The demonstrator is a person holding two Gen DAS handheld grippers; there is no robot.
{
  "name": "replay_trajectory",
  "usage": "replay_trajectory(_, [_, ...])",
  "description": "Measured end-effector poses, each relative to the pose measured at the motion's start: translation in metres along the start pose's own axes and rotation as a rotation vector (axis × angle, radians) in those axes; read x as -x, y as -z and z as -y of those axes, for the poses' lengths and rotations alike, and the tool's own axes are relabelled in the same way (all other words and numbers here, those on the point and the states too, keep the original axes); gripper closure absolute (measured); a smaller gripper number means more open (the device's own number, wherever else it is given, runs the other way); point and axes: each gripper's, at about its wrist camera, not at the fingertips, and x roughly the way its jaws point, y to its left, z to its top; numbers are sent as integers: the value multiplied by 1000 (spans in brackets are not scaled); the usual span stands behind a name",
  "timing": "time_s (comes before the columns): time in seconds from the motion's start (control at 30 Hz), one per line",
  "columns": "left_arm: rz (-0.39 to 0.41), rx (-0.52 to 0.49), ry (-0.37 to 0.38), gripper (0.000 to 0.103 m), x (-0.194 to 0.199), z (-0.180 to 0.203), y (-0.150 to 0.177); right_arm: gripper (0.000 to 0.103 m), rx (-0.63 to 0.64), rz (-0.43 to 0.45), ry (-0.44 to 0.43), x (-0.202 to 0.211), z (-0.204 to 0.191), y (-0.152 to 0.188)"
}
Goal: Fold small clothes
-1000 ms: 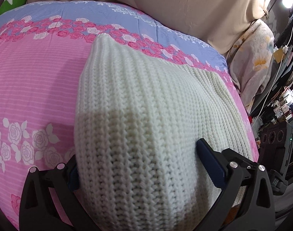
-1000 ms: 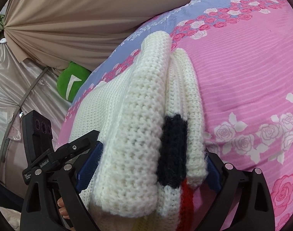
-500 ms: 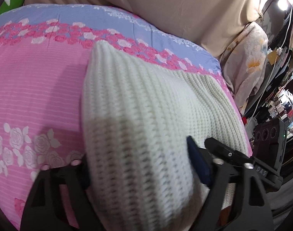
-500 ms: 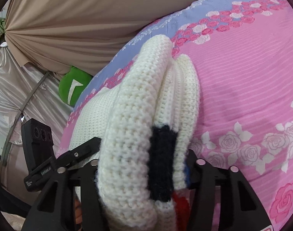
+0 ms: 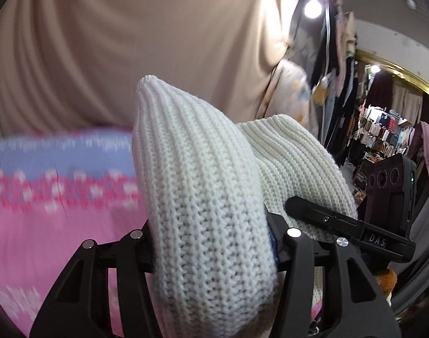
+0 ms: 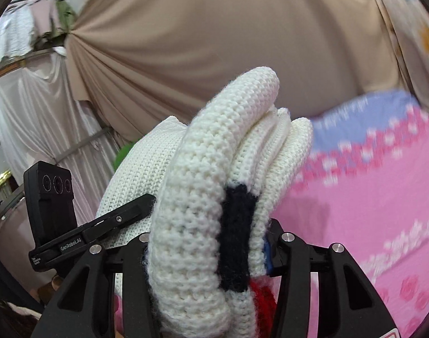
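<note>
- Lifted since a second ago: sweater [image 5: 203, 202] raised off the bedspread [image 5: 59, 219], both cameras tipped upward so that the beige curtain [image 5: 130, 42] now fills the upper half of each view where pink fabric filled it before.
- Tighter than a second ago, too: both sets of tongs drawn in on the knit, the gaps seen earlier beside the fabric gone.
- Left gripper [image 5: 211, 242] pinching a thick fold of the cream sweater, black fingers [image 5: 296, 250] pressed against the ribbed knit on either side.
- Right gripper [image 6: 209, 250] clamped likewise on a stacked bundle of the same sweater [image 6: 197, 214], several rolled layers showing edge-on.
- Black knitted patch [image 6: 235, 236] on one layer of that bundle, a bit of red yarn [image 6: 262, 295] just below it, near the right finger [image 6: 287, 256].
- Sweater held in the air between the two tools, stretching from one to the other above the bedspread.
- Right tool's black camera block [image 5: 389, 194] visible from the left view, just beyond the knit; left tool's matching block [image 6: 52, 197] visible from the right view.
- Bedspread pink with a rose band and a lilac-blue edge [image 6: 369, 112], blurred in both views.
- Bright bulb [image 5: 313, 8] and racks of hanging clothes [image 5: 383, 135] at the far right of the left view.
- White drape [image 6: 37, 112] left of the curtain in the right view.
</note>
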Motion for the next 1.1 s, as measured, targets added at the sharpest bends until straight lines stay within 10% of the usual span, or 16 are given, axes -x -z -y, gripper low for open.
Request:
replay_trajectory(0.2, [163,-104,-51,47,39,-19,-56,56,100,112,-108,-31,-39,-55])
replay_trajectory(0.4, [174,-63,-146,45,27,-88,-83,54,55,40,-181,-132,-33,-81])
replay_trajectory(0.73, [-207,316,-304,46,-104,-297,22,54,-87,-422,-34,-371,31,33])
replay_trajectory(0.9, [-191,462,-203,43,-97,-340,45,48,-99,-435,-41,-384,41,48])
replay_trajectory(1.1, [-130,256,-296,47,-86,-305,14,51,-40,-349,-84,-372,20,24])
